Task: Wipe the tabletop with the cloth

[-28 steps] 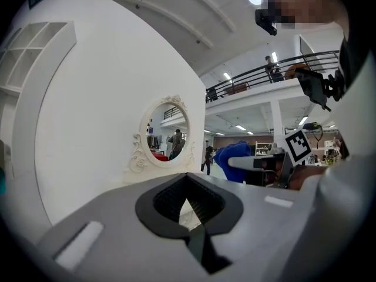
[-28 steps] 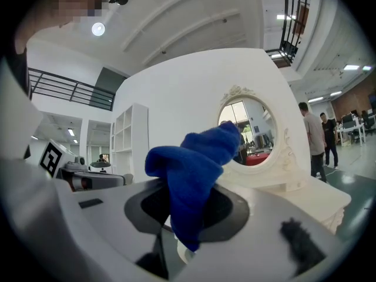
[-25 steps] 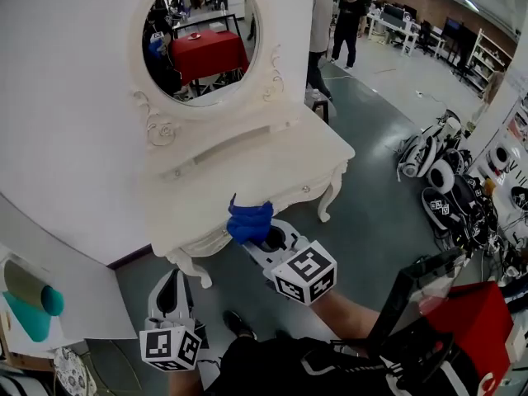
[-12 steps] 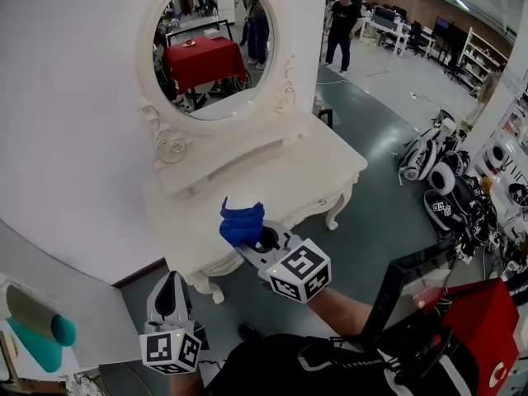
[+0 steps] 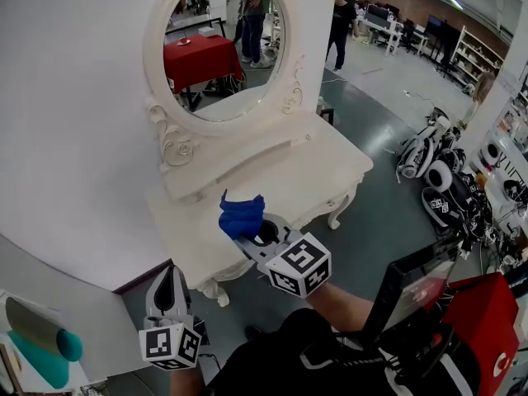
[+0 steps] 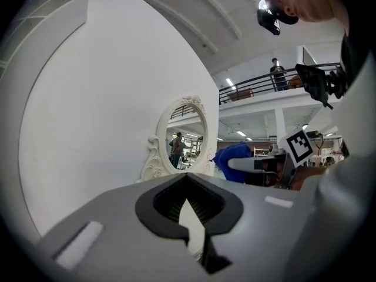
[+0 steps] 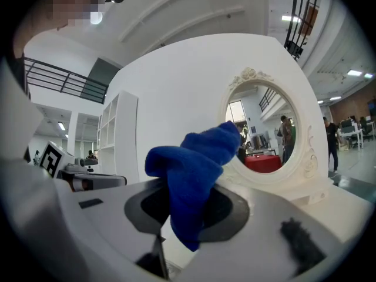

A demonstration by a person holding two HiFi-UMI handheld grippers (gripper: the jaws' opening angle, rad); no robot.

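A white dressing table point(image 5: 289, 184) stands against the wall under an oval mirror point(image 5: 223, 48). My right gripper point(image 5: 247, 233) is shut on a bunched blue cloth point(image 5: 241, 215), held over the tabletop's front edge; I cannot tell whether the cloth touches the surface. In the right gripper view the cloth point(image 7: 197, 175) sticks up from between the jaws of the right gripper point(image 7: 176, 228), with the mirror point(image 7: 267, 140) behind it. My left gripper point(image 5: 171, 277) hangs lower, left of the table's leg, shut and holding nothing. Its own view shows the left gripper point(image 6: 189, 216) with jaws together and the cloth point(image 6: 235, 157) beyond.
People stand on the grey floor at the back point(image 5: 340, 23). Black and white machines point(image 5: 437, 172) lie on the floor at the right. A dark screen point(image 5: 408, 291) and a red case point(image 5: 478, 337) sit near my right arm. A teal roll point(image 5: 49, 353) lies at the lower left.
The head view has shifted, so the table and mirror sit higher and further right. The right gripper with the cloth has edged slightly left. The left gripper stays low.
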